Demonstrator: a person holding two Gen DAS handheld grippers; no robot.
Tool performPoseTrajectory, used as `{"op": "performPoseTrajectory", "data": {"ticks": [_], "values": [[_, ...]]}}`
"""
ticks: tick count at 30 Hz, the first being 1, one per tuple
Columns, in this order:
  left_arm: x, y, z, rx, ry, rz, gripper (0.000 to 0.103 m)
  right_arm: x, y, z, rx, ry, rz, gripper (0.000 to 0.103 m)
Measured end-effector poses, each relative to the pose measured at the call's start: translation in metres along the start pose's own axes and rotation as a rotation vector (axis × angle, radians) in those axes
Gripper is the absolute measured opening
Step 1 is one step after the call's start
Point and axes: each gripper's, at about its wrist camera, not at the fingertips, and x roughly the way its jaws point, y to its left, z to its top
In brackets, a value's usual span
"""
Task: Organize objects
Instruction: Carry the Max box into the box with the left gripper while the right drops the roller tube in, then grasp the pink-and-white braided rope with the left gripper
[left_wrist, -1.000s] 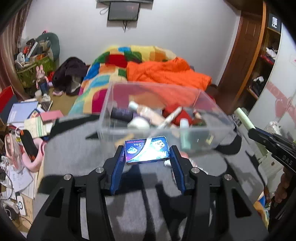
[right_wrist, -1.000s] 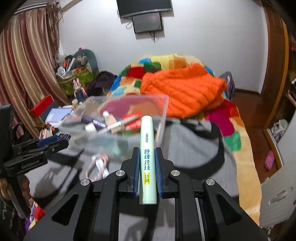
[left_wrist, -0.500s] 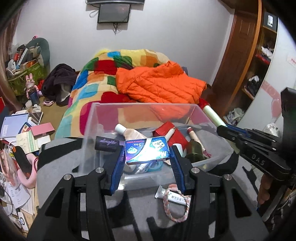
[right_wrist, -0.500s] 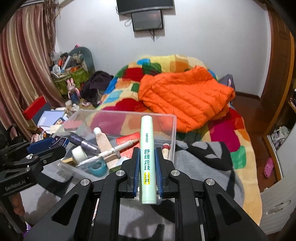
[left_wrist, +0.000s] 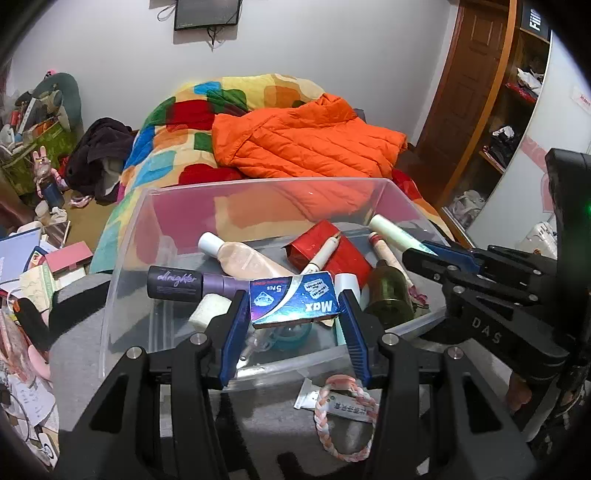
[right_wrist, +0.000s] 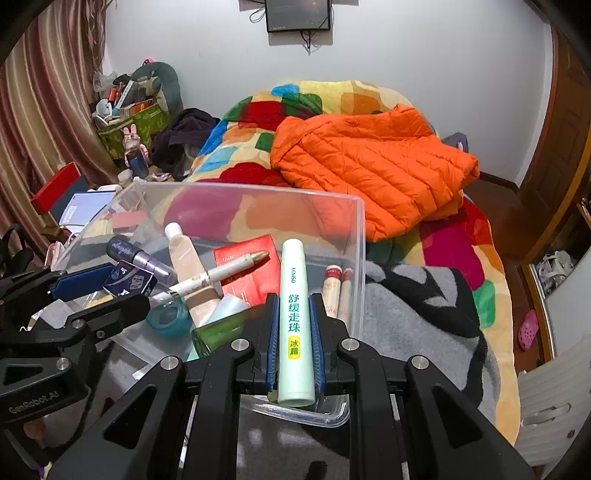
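A clear plastic bin (left_wrist: 125, 258) (right_wrist: 360, 236) sits on a grey blanket and holds several cosmetics: a purple tube (left_wrist: 177, 283), a beige bottle (left_wrist: 243, 258), a red box (left_wrist: 332, 251), a green bottle (left_wrist: 388, 291). My left gripper (left_wrist: 293, 306) is shut on a small blue razor-blade box (left_wrist: 293, 301) and holds it over the bin's near side. My right gripper (right_wrist: 295, 321) is shut on a pale green tube (right_wrist: 293, 317), held over the bin's near right corner. The right gripper also shows in the left wrist view (left_wrist: 436, 254).
A white tube (left_wrist: 343, 406) and a pink braided band (left_wrist: 347, 417) lie on the grey blanket (right_wrist: 406, 321) in front of the bin. Behind is a bed with a colourful quilt (left_wrist: 184, 122) and an orange jacket (right_wrist: 369, 162). Clutter fills the floor at left (left_wrist: 29, 258).
Both grippers have moved forward and over the bin with their objects still held. The bin now looks closer and lower in both views.
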Motion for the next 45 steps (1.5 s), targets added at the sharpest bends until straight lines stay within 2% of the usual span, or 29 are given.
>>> {"op": "performPoseTrajectory", "data": {"ticks": [9, 14, 19, 25, 32, 35, 36, 40, 42, 45], "values": [[-0.016, -0.008, -0.006, 0.031, -0.019, 0.001, 0.048, -0.009, -0.004, -0.003, 0.026, 0.014, 0.045, 0.018], [-0.029, -0.012, -0.013, 0.034, -0.032, -0.02, 0.05, -0.029, -0.002, -0.007, 0.019, -0.018, 0.067, 0.024], [-0.044, -0.014, -0.029, 0.042, -0.046, -0.028, 0.056, -0.053, 0.001, -0.019, -0.006, -0.047, 0.098, 0.027], [-0.04, -0.022, -0.057, 0.069, 0.021, -0.057, 0.056, -0.07, 0.007, -0.04, -0.049, -0.039, 0.14, 0.027], [-0.007, -0.029, -0.085, 0.086, 0.161, -0.077, 0.056, -0.065, 0.01, -0.062, -0.073, 0.018, 0.153, 0.028], [-0.005, -0.032, -0.086, 0.095, 0.148, -0.061, 0.056, -0.06, 0.007, -0.068, -0.069, 0.046, 0.158, 0.028], [-0.005, -0.033, -0.086, 0.093, 0.146, -0.06, 0.054, -0.059, 0.007, -0.07, -0.069, 0.054, 0.164, 0.028], [-0.007, -0.029, -0.088, 0.085, 0.127, -0.048, 0.021, -0.053, 0.013, -0.076, -0.082, 0.086, 0.197, 0.028], [-0.009, -0.023, -0.09, 0.068, 0.123, -0.056, 0.012, -0.048, 0.019, -0.077, -0.1, 0.096, 0.215, 0.034], [-0.015, -0.014, -0.094, 0.045, 0.109, -0.044, 0.011, -0.041, 0.029, -0.077, -0.122, 0.109, 0.234, 0.038]]}}
